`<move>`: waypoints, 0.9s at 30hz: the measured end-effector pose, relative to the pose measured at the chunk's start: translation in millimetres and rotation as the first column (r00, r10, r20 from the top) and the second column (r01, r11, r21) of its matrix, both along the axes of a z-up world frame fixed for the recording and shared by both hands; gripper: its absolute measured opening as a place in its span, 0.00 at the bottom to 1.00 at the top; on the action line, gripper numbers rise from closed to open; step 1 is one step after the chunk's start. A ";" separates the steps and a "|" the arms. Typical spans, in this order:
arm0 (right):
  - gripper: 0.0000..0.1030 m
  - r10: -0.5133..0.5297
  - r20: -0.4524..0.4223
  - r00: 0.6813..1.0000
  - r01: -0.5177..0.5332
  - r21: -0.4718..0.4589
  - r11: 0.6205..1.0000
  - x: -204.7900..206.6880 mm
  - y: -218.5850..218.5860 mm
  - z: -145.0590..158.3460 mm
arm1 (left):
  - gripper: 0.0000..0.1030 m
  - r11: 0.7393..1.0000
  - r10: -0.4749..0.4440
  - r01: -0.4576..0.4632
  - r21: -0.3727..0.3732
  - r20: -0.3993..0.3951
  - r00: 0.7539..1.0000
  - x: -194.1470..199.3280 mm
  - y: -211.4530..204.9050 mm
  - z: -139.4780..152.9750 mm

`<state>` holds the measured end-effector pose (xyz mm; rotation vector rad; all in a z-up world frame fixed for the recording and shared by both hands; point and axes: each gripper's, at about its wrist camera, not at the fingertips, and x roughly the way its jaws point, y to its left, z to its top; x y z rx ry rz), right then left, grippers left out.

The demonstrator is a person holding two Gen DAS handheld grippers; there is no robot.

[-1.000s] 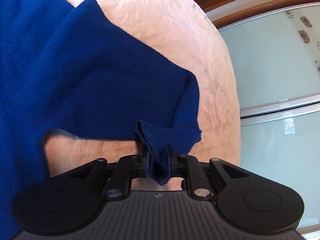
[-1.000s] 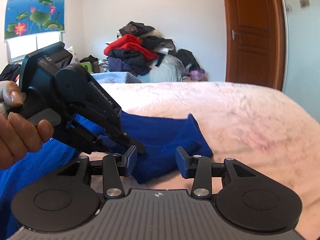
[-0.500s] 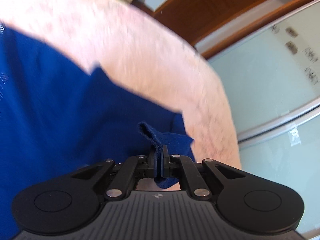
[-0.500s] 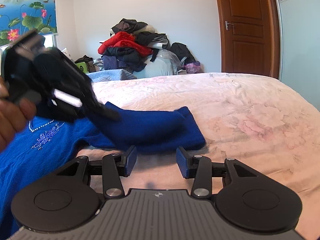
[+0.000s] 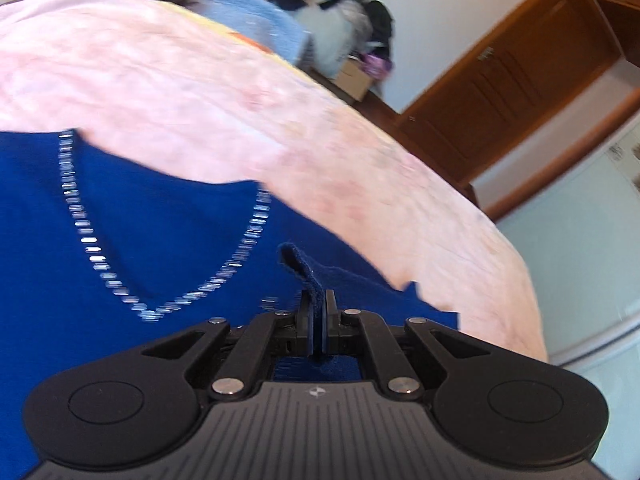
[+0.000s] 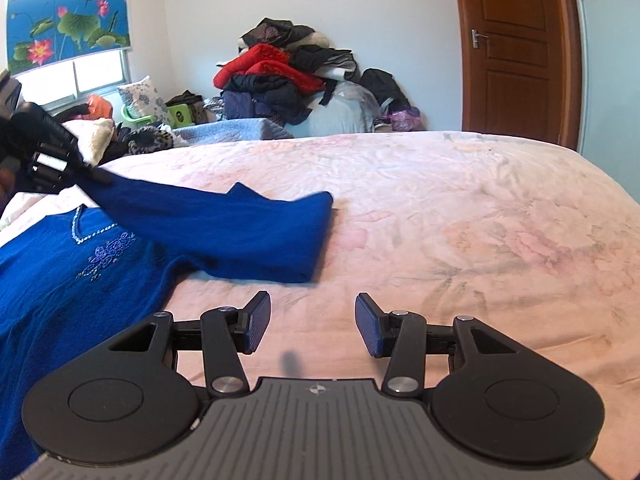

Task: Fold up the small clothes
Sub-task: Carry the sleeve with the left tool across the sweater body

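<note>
Blue knit V-neck sweater with beaded neckline (image 6: 80, 280) is spread on pink floral bedspread (image 6: 440, 220). Its sleeve cuff (image 5: 310, 280) is pinched by the left gripper (image 5: 317, 320), lifted inward, presumably for folding. Right gripper (image 6: 313, 326) is held half-open, nothing between its 2 pads.

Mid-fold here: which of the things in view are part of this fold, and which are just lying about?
Part of the job:
- blue sweater, spread on the bed
- its sleeve, lifted across
- left gripper, shut on the sleeve's cuff
- right gripper, open, holding nothing

Lying about:
- pile of clothes by the wall
- patterned pillow
- wooden door
- lotus blind
</note>
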<state>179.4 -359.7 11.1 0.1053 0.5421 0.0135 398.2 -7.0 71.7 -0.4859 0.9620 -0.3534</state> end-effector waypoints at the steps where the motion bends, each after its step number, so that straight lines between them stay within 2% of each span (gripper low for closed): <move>1: 0.52 0.005 -0.001 1.000 -0.005 -0.003 1.000 0.2 1.4 0.3 | 0.03 0.999 0.028 -0.028 0.015 -0.002 1.000 -1.5 10.1 -3.1; 3: 0.53 0.012 -0.002 1.000 -0.012 -0.011 1.000 0.7 4.1 1.4 | 0.03 0.997 0.078 -0.078 0.028 -0.001 0.997 -4.8 31.9 -8.1; 9: 0.53 0.041 -0.014 0.999 -0.041 -0.027 0.999 6.4 15.7 3.5 | 0.03 0.980 0.201 -0.201 0.003 -0.021 0.979 -25.4 91.0 -14.7; 16: 0.54 0.106 -0.018 0.994 -0.107 -0.050 0.993 20.0 36.6 10.8 | 0.03 0.943 0.333 -0.333 -0.006 -0.029 0.942 -47.3 156.5 -16.3; 20: 0.59 0.137 -0.019 0.990 -0.138 -0.056 0.989 24.6 46.9 13.0 | 0.03 0.926 0.377 -0.377 0.007 -0.036 0.925 -58.3 185.1 -17.9; 27: 0.60 0.179 -0.059 0.982 -0.182 -0.050 0.982 38.5 62.5 9.6 | 0.03 0.907 0.421 -0.421 0.013 -0.060 0.905 -60.6 213.1 -26.8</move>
